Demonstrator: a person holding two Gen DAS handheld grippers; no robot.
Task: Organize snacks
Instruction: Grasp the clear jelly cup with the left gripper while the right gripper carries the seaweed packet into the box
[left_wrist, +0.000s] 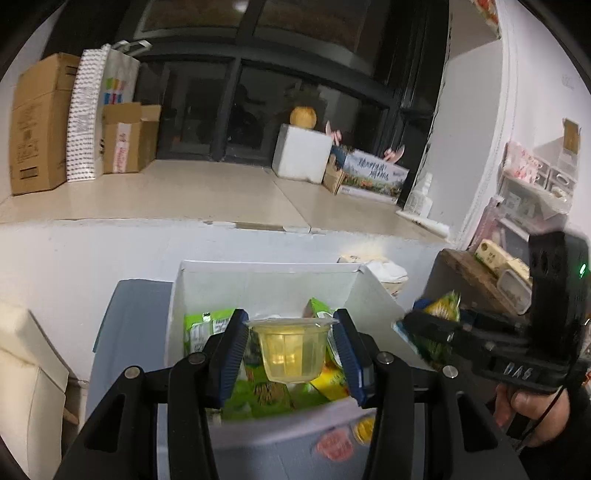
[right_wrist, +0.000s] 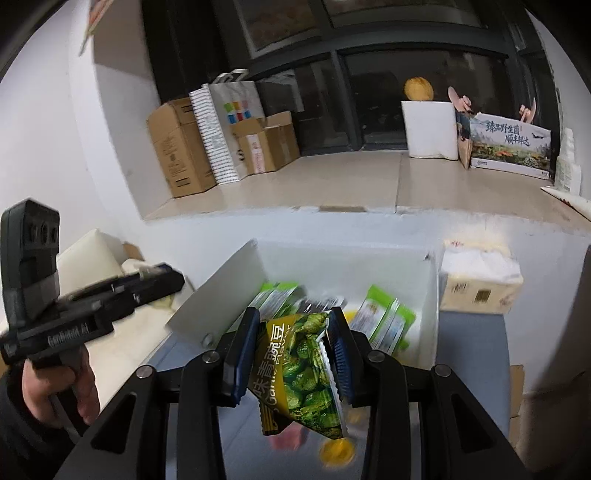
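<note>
The left gripper (left_wrist: 291, 349) is clamping a clear jelly cup (left_wrist: 291, 349) of pale yellow jelly by its sides, the blue pads (left_wrist: 234, 354) sitting just under the rim so that the flared lip is keeping the cup from slipping down; the cup is hanging upright over the white box (left_wrist: 266, 275), above the green snack packs (left_wrist: 201, 328) already lying inside, which suggests it is being carried there to be dropped in. At about three o'clock in the left wrist view, the right gripper (left_wrist: 430, 325) is pinching a green pea packet (right_wrist: 299, 369) across its width, the packet tilting and crumpling a little between the fingers because it is soft, and it is hovering near the box's near edge rather than over its middle. On the grey surface (right_wrist: 472, 339) at six o'clock, a yellow cup (right_wrist: 337, 452) and a pinkish cup (left_wrist: 334, 445) are lying outside the box, blurred. A tissue pack (right_wrist: 480, 280) is resting just beside the box at two o'clock in the right wrist view
</note>
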